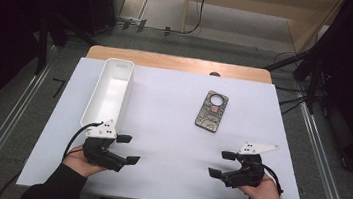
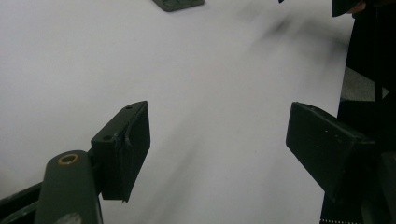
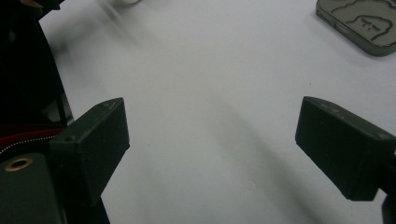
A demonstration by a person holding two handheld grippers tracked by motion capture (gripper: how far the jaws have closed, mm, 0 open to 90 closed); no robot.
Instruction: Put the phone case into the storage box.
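Nearest the person, the left gripper (image 1: 128, 149) and the right gripper (image 1: 221, 164) hovered low over the white-covered bench (image 1: 169, 144), each held in 1 hand, their tips turned toward each other. Both sets of jaws stood wide with nothing between them; in the left gripper view and the right gripper view, bare white surface lay between the black pads.

Ahead of the right jaws, a little toward the middle of the bench and well apart from them, lay the flat, dark patterned phone case with a round camera cut-out (image 1: 212, 111), resting flat. Its corner also showed at the upper edge of the right gripper view (image 3: 359, 23). Just beyond the left jaws stood the long, white, empty plastic tray (image 1: 110, 92), running away from the person.

This looked like the opening step: nothing was grasped yet. The next move probably called for the right jaws to reach forward and close across the case's narrow width, likely to carry it to the tray.
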